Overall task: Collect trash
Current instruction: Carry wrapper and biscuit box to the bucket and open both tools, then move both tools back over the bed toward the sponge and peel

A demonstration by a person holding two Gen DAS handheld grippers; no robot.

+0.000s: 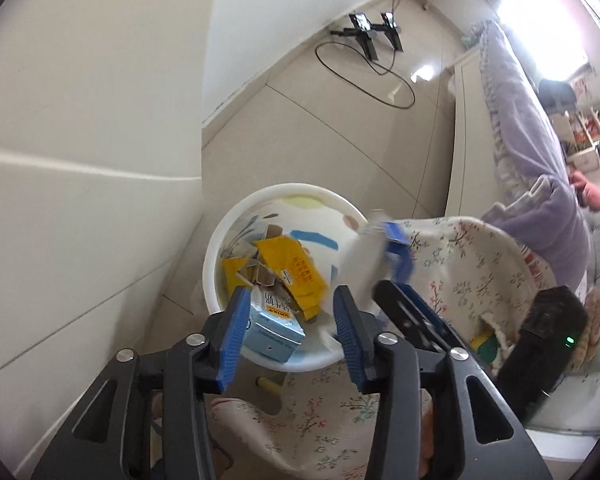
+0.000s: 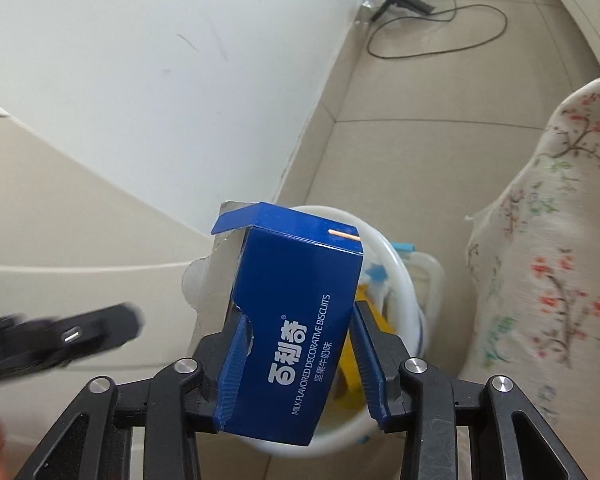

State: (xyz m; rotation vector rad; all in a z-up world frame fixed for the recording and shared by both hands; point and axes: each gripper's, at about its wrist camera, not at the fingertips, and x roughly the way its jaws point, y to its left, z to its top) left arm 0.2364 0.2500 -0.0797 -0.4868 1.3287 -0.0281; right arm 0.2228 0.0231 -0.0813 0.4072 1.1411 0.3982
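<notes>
A white round bin [image 1: 220, 240] stands on the floor and holds yellow wrappers [image 1: 296, 268], torn cardboard and a light blue carton [image 1: 274, 326]. My left gripper [image 1: 288, 320] is open and empty, just above the bin's near rim. My right gripper [image 2: 296, 340] is shut on a dark blue biscuit box [image 2: 296, 320] and holds it above the bin [image 2: 404, 276]. That box also shows, blurred, in the left wrist view [image 1: 376, 256] beside the bin's right rim, with the right gripper's fingers [image 1: 416, 312] behind it.
A white wall [image 1: 92, 120] is close on the left. A floral cloth [image 1: 472, 264] covers furniture on the right. A purple quilt [image 1: 532, 152] lies beyond. A black stand with a cable [image 1: 372, 36] is on the tiled floor far back.
</notes>
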